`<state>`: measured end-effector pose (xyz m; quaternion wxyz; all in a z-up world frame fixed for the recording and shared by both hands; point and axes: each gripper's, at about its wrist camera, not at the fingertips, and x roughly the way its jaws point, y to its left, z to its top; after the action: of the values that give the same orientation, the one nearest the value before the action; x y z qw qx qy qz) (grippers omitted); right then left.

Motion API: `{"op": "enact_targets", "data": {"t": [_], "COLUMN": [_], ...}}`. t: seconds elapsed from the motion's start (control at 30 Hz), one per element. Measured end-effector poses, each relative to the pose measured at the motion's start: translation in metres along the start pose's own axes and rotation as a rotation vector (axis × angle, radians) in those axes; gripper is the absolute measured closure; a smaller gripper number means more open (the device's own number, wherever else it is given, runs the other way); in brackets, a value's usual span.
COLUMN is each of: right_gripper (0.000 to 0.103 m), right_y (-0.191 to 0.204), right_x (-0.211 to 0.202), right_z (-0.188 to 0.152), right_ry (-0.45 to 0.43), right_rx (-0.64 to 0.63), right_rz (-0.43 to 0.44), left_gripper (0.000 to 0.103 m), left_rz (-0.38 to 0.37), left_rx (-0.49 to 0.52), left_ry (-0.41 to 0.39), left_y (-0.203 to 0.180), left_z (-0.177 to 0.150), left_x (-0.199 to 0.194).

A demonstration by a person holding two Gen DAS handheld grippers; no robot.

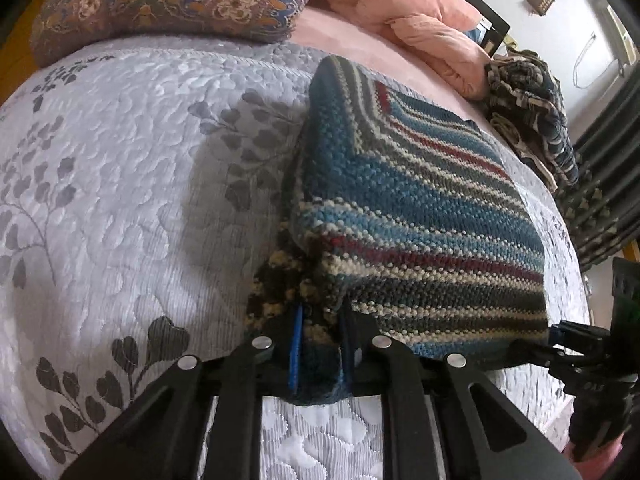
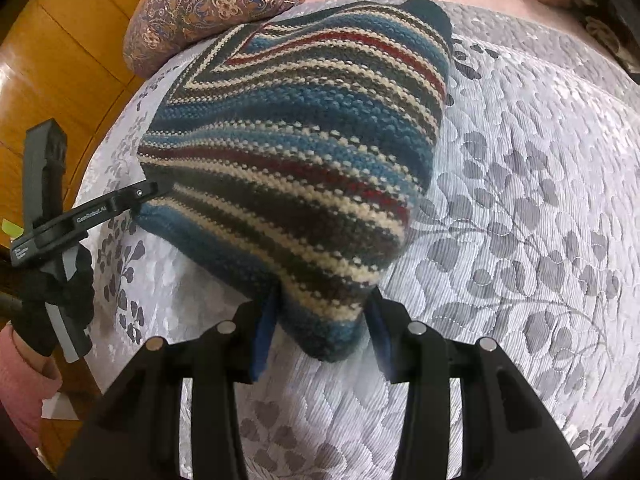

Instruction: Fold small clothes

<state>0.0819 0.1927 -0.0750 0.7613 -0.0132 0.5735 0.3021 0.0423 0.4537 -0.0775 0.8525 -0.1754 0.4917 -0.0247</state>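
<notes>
Left gripper (image 1: 320,354): nearest my lens, clamped on the near left corner of the striped knit sweater (image 1: 408,208).
Right gripper (image 2: 322,328): fingers stand either side of the other near corner; I cannot tell whether they pinch it.
Sweater position: partly folded on the quilted bedspread (image 1: 120,184), near edge lifted, far end resting by the patterned pillow (image 1: 168,0).
Axis: long axis runs away from me toward the pillow; stripes cross it.
Step advice: I judge a forward fold; I'd keep both corners level, carry them evenly, and lay edges square.
</notes>
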Motion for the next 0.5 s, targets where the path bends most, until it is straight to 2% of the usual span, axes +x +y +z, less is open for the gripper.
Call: {"op": "enact_targets", "data": {"t": [0.1,0.13,0.17,0.2,0.27,0.37,0.5], "right_gripper": [0.061,0.061,0.061,0.061,0.06,0.053,0.043], "right_y": [0.001,0.001,0.0,0.0,0.0,-0.001,0.001], "right_x": [-0.002,-0.004,-0.006,-0.007,-0.011,-0.018,-0.029], "right_z": [0.0,0.0,-0.001,-0.001,-0.001,0.0,0.005], "right_ry": [-0.002,-0.003,-0.004,-0.004,-0.005,-0.02,-0.047], "right_rx": [0.001,0.0,0.0,0.001,0.008,0.011,0.001], "right_rz": [-0.004,-0.006,-0.008,-0.009,-0.01,-0.017,-0.028], "left_gripper": [0.074,0.064,0.049,0.045,0.043,0.036,0.035], "left_rz": [-0.01,-0.018,-0.018,-0.016,-0.022,-0.015,-0.019], "left_rx": [0.001,0.0,-0.001,0.001,0.017,0.037,0.053], "left_ry": [-0.007,-0.019,-0.033,-0.048,-0.067,-0.089,-0.076], "left_y": [-0.004,-0.007,-0.008,-0.009,-0.012,-0.014,-0.016], "left_z": [0.001,0.001,0.002,0.003,0.008,0.021,0.041], "left_x": [-0.008,-0.014,-0.02,-0.026,-0.037,-0.047,-0.043]}}
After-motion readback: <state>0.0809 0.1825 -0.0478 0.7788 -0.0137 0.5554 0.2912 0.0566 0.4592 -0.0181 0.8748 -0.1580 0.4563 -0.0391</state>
